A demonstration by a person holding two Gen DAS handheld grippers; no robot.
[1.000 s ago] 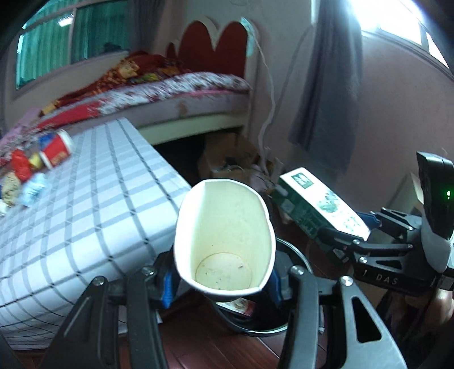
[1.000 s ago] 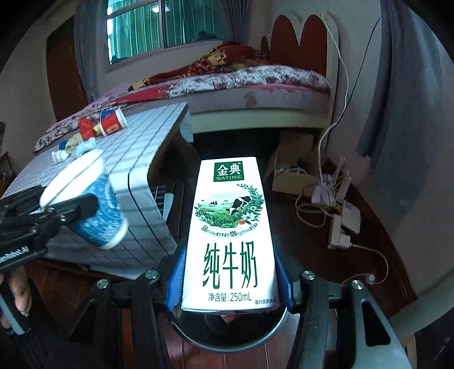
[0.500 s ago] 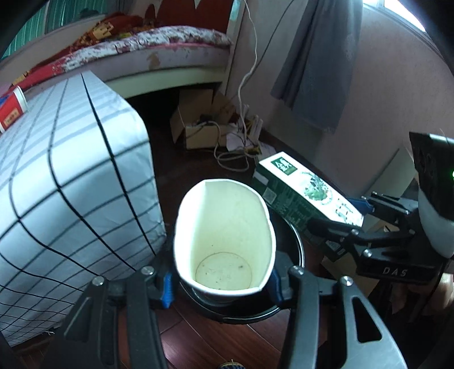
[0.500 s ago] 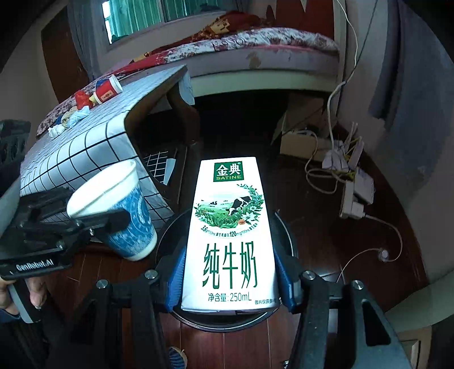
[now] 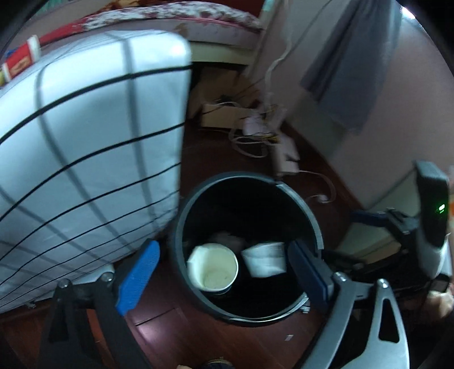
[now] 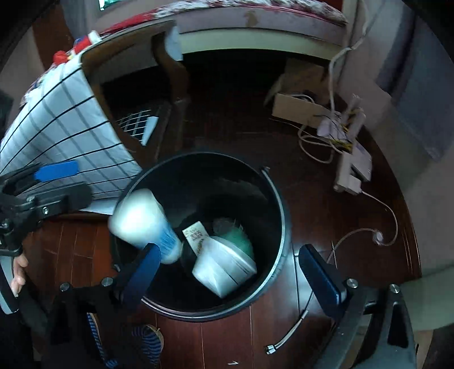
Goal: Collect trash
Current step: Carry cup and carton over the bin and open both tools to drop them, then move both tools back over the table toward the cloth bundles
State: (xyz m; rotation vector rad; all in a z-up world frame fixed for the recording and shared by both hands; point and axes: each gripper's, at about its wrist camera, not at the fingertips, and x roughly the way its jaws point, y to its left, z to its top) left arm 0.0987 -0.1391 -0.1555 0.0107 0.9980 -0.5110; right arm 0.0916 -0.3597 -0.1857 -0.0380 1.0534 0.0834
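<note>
A black round trash bin stands on the wooden floor, also in the right wrist view. The paper cup is inside it in the left wrist view; in the right wrist view it is blurred at the bin's left rim. The milk carton lies inside the bin, white end up. My left gripper is open and empty above the bin. My right gripper is open and empty above the bin.
A table with a checked cloth stands left of the bin, with more trash on its far end. Cardboard box, power strip and cables lie on the floor beyond. A bed is behind.
Both grippers opened over the bin. The paper cup and the milk carton dropped out of them into the bin. Both cameras tilted down toward the bin.
</note>
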